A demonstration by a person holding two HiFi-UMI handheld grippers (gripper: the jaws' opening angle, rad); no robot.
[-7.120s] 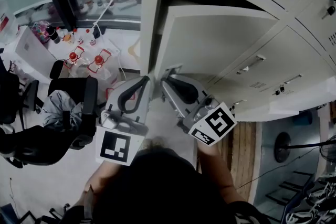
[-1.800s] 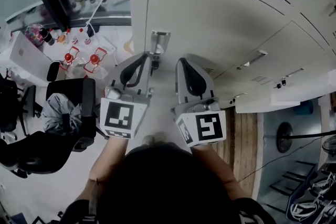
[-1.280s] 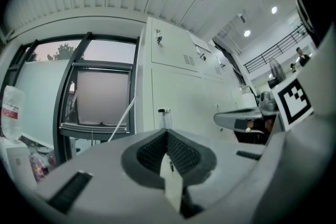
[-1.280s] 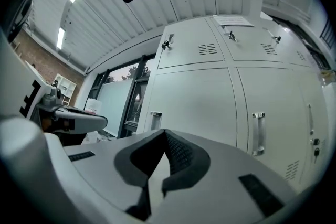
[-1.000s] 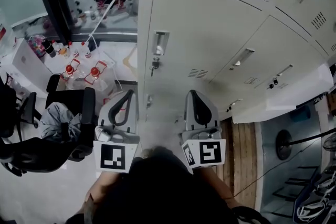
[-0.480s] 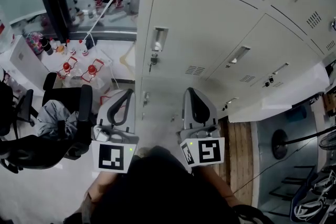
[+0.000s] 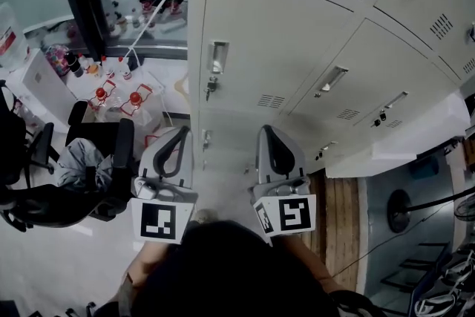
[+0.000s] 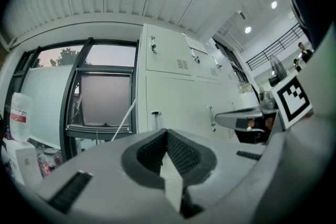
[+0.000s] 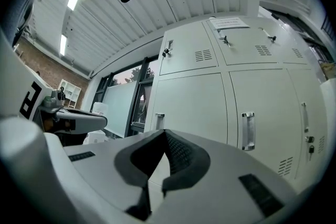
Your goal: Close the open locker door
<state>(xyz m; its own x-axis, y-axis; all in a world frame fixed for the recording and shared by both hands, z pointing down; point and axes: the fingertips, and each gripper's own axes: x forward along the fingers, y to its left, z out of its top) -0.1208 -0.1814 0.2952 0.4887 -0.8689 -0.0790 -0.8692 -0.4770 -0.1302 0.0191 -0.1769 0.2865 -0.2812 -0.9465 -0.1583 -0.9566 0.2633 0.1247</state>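
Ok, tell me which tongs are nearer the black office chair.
Left. The left tongs are right beside the black office chair, on its locker side. The right tongs are farther over, past the left ones, in front of the lockers.

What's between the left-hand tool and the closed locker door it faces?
Nothing: in the left gripper view, only open air separates the left gripper, jaws shut, from the locker door.
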